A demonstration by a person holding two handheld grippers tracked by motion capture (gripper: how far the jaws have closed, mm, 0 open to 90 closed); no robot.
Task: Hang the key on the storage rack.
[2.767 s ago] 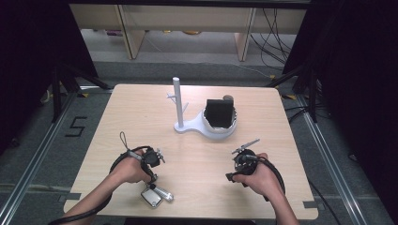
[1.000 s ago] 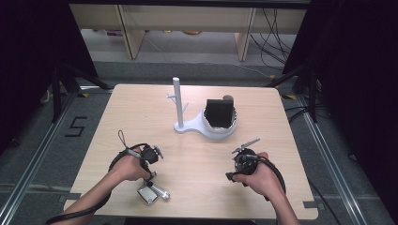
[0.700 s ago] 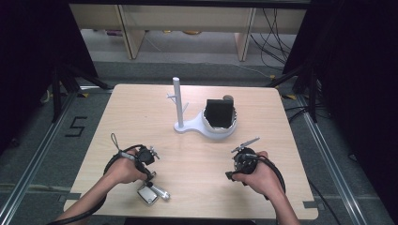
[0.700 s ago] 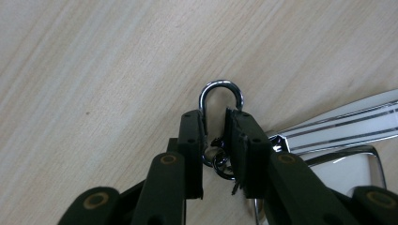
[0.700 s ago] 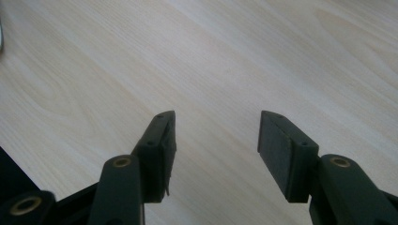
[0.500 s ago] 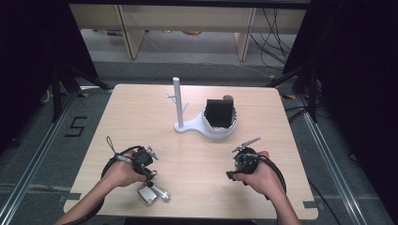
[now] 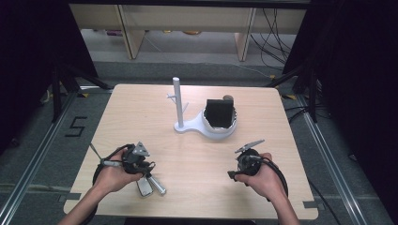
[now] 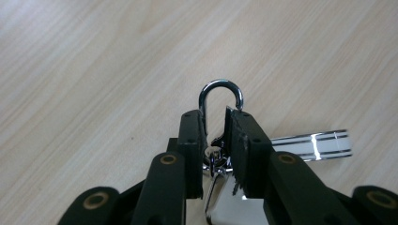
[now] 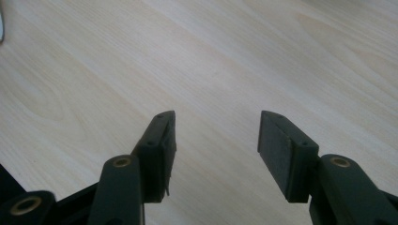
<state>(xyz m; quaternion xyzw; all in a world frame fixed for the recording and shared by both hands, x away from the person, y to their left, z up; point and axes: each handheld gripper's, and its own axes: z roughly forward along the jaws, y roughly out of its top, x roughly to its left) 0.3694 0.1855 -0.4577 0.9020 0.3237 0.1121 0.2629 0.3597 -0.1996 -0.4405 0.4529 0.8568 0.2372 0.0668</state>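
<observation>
You face a light wooden table (image 7: 141,108) on grey floor (image 7: 47,154). Black curtains (image 7: 33,51) flank both sides. Pale shelving (image 7: 187,18) stands behind, with cables (image 7: 277,28) trailing at right.

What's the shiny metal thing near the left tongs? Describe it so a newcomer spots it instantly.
Start at the wooden table and go to its near-left corner, by the person's left hand. There the left tongs pinch a chrome padlock with a curved shackle, lying flat. It is the one mirror-bright item; the white stand and black box sit far back at centre.
</observation>
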